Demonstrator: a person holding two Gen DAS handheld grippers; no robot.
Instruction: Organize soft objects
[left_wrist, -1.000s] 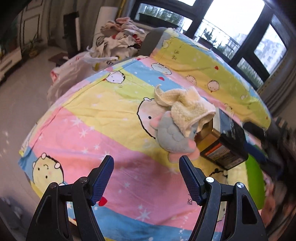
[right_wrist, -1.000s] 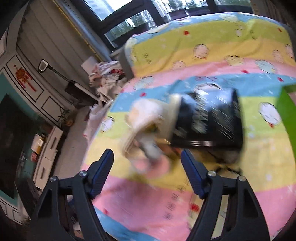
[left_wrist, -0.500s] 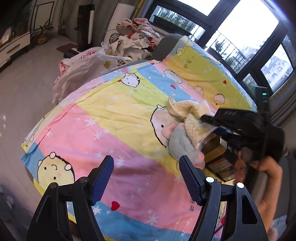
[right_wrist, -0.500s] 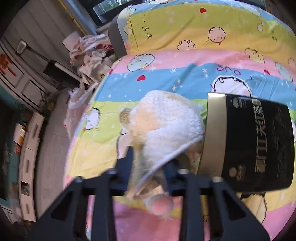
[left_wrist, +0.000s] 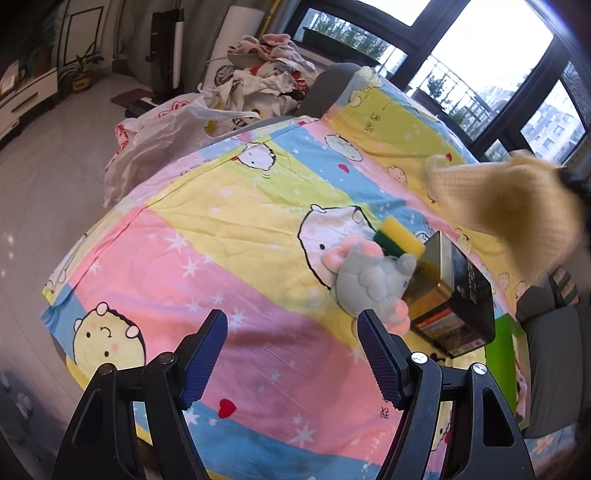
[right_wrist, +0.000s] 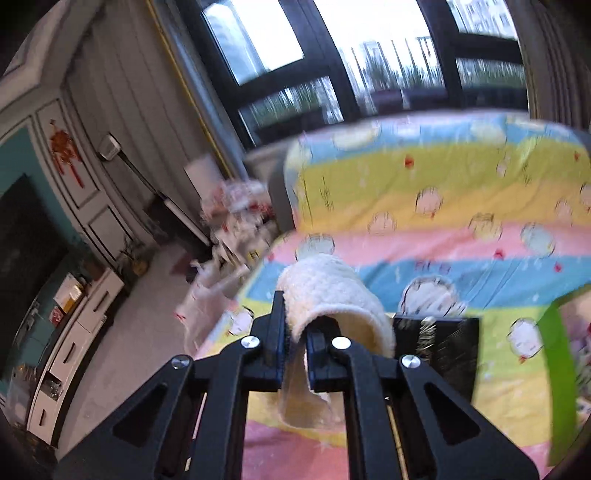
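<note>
My right gripper (right_wrist: 295, 325) is shut on a cream waffle cloth (right_wrist: 332, 295), which drapes over its fingers and hangs above the bed. From the left wrist view the same cloth (left_wrist: 506, 206) floats blurred at the upper right. Below it a grey and pink plush toy (left_wrist: 369, 284) lies on the striped cartoon bedsheet (left_wrist: 207, 251). A yellow and green sponge (left_wrist: 400, 240) rests behind the toy, against a black and gold tin box (left_wrist: 458, 295). My left gripper (left_wrist: 291, 354) stands open just in front of the toy, with nothing between its blue pads (left_wrist: 376, 354).
A green item (left_wrist: 498, 339) lies right of the tin box (right_wrist: 436, 343). A white plastic bag (left_wrist: 162, 129) and a heap of clothes (left_wrist: 266, 70) sit past the bed's far left corner. Floor and a white cabinet (right_wrist: 70, 343) lie to the left. Windows stand behind.
My right gripper closed on the cream cloth and lifted it off the plush toy, uncovering the sponge behind the toy. My left gripper stayed open in place.
</note>
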